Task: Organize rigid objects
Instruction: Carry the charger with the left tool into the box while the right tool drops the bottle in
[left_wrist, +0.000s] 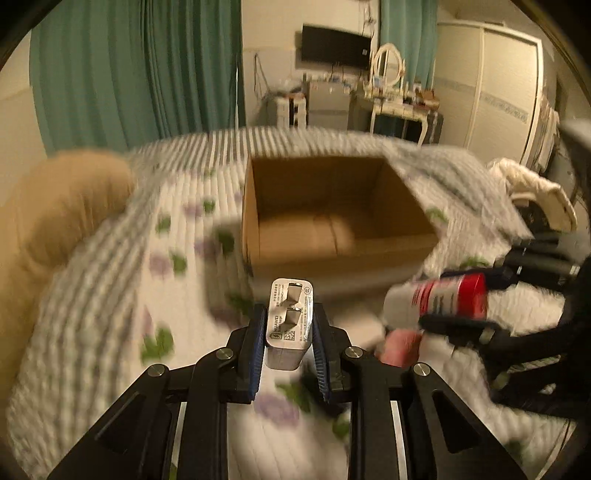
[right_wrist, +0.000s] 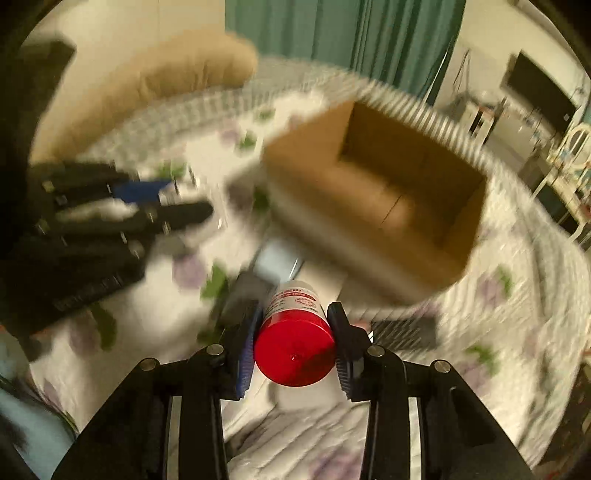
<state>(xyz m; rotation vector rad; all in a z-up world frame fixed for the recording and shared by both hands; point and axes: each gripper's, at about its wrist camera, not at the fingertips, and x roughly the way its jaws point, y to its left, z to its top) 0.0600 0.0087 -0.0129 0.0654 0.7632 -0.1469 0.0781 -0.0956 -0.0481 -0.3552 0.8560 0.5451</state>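
Nearest the lens, the left tongs (left_wrist: 290, 332) are clamped on the flat sides of a white charger (left_wrist: 290, 325), prongs up: light, stiff, smooth plastic, likely slippery. To the right, the right tongs (right_wrist: 293, 347) pinch a red-capped bottle (right_wrist: 295, 332) at its cap, a round hard grip that could roll. Both hang above the bed (left_wrist: 110, 295), short of the open cardboard box (left_wrist: 332, 254).

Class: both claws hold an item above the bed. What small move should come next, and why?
Probably carry both forward over the open cardboard box: the left claw grips the white charger, the right claw the red-capped bottle, and the box looks empty.
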